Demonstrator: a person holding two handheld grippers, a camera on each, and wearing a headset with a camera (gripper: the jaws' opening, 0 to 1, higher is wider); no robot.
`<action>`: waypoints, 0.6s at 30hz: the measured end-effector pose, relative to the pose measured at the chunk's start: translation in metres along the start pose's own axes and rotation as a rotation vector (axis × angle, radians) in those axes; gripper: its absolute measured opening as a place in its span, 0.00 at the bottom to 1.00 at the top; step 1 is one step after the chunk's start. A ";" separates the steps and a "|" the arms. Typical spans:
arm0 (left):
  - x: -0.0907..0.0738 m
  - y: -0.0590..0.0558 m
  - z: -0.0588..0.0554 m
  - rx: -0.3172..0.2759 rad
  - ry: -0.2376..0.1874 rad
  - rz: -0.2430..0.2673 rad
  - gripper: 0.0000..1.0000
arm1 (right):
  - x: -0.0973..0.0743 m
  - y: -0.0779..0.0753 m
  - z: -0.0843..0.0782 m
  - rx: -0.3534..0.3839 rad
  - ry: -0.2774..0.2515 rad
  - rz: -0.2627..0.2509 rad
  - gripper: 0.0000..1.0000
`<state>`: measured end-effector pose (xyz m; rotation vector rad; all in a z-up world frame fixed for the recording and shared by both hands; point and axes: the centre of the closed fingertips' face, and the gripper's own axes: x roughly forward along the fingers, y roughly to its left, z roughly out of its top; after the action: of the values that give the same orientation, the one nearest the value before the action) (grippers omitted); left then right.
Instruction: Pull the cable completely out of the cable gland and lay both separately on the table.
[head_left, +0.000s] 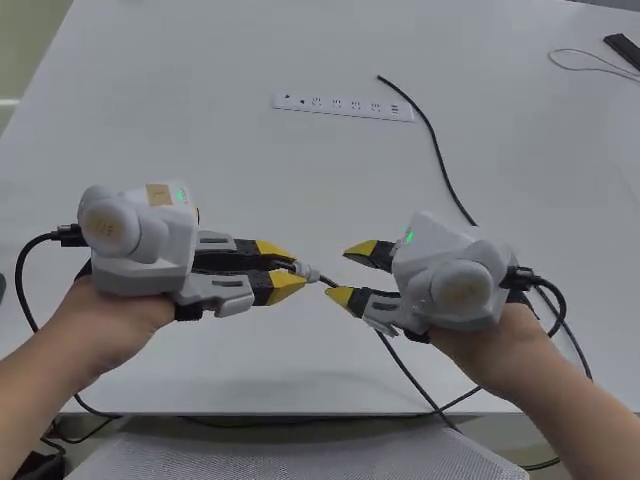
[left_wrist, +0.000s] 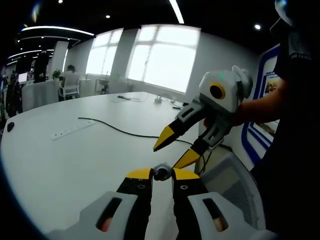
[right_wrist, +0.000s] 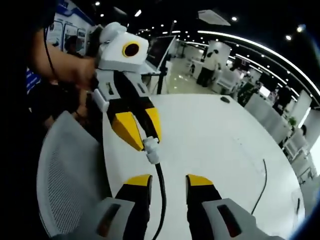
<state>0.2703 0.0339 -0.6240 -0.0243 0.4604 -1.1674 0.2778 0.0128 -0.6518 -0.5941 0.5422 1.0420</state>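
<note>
My left gripper (head_left: 293, 270) is shut on a small white cable gland (head_left: 308, 271), held above the table's near edge. In the left gripper view the gland (left_wrist: 161, 171) sits pinched between the yellow tips of the left gripper (left_wrist: 161, 176). A black cable (head_left: 388, 348) leaves the gland and runs between the jaws of my open right gripper (head_left: 345, 272), then drops past the table edge. In the right gripper view the cable (right_wrist: 162, 200) passes untouched between the tips of the right gripper (right_wrist: 169, 181), below the gland (right_wrist: 151, 150) held by the left gripper (right_wrist: 147, 141).
A white power strip (head_left: 343, 105) lies at the back of the white table (head_left: 200, 130), with its black lead (head_left: 440, 165) curving to the right. A thin white wire (head_left: 580, 65) lies far right. A grey mesh chair (head_left: 250, 460) stands below the near edge.
</note>
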 end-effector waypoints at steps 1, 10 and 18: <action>0.000 0.000 0.000 -0.002 0.000 0.000 0.15 | 0.002 0.001 0.000 0.003 -0.003 0.003 0.21; -0.001 -0.001 -0.002 -0.004 0.003 0.001 0.15 | 0.010 0.012 0.000 0.010 -0.013 0.044 0.10; 0.000 -0.002 -0.002 -0.009 0.002 0.000 0.15 | 0.013 0.013 0.003 0.002 -0.024 0.039 0.03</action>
<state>0.2674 0.0333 -0.6255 -0.0312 0.4672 -1.1655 0.2716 0.0275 -0.6611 -0.5703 0.5354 1.0837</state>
